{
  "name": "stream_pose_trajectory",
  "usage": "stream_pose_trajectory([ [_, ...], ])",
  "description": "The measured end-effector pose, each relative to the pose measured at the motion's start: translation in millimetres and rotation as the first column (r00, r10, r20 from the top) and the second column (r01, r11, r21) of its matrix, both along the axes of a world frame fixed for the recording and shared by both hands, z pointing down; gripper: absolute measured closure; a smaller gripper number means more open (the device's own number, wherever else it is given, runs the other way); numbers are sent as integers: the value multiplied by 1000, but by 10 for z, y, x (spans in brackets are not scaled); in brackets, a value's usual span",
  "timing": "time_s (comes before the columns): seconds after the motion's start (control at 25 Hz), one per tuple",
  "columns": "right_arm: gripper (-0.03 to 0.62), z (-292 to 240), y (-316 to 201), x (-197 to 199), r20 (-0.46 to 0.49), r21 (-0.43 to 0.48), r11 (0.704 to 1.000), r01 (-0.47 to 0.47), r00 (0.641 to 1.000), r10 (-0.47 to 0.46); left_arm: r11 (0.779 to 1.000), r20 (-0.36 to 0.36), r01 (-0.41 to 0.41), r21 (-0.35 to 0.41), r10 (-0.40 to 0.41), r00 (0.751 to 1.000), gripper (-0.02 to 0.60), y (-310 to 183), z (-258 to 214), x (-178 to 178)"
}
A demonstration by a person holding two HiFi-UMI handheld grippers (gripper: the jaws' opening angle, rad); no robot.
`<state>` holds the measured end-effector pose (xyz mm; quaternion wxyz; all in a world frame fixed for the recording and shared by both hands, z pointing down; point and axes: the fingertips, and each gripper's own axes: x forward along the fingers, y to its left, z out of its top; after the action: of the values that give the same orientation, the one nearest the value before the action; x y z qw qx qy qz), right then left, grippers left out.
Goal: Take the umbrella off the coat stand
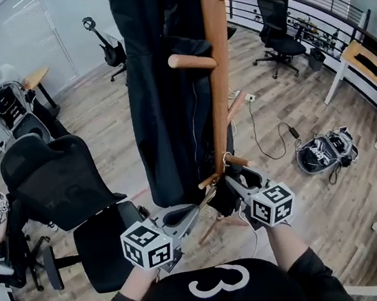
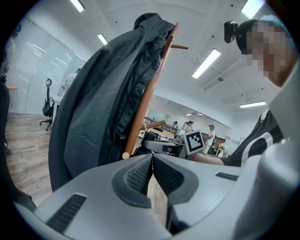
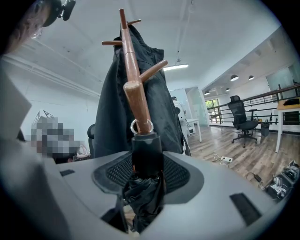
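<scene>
at the low peg (image 3: 137,101) of the coat stand (image 1: 218,72), my right gripper (image 1: 238,182) holds the umbrella (image 3: 146,157) tight in its fingers (image 3: 180,174); left gripper (image 2: 153,174) fingers are closed, empty. i think the ring (image 3: 141,126) may snag the peg, tipping the stand.

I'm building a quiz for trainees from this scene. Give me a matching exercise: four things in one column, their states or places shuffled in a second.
Things:
1. umbrella
2. coat
3. left gripper
4. coat stand

States:
A. jaws together, nothing between them
B. wooden, with pegs sticking out
C. clamped in the right gripper's jaws
D. dark, draped over the stand's top

Pairs: 1-C, 2-D, 3-A, 4-B
</scene>
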<state>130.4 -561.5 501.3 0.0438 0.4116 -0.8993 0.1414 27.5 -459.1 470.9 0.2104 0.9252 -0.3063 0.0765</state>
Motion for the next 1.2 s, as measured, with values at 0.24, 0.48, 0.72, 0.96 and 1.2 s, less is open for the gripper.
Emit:
stream_pose_trajectory([
  [0.24, 390, -125, 54, 58, 5, 23, 1000, -9, 1000, 9, 1000, -10, -24, 11, 24, 1000, 565, 29, -53, 66],
  [0.48, 390, -160, 132, 177, 2, 31, 999, -29, 1000, 29, 998, -20, -50, 29, 51, 998, 565, 87, -140, 157],
  [0.72, 390, -231, 214, 254, -8, 51, 998, -44, 999, 45, 996, -22, -79, 42, 80, 997, 565, 156, -171, 247],
  [0.96, 390, -293, 294, 349, 4, 47, 996, -70, 998, 69, 995, -36, -90, 40, 91, 995, 565, 229, -219, 282],
  [1.2, 390, -369, 349, 420, 10, 56, 995, -85, 996, 85, 995, -42, -94, 39, 95, 995, 565, 246, -243, 305],
])
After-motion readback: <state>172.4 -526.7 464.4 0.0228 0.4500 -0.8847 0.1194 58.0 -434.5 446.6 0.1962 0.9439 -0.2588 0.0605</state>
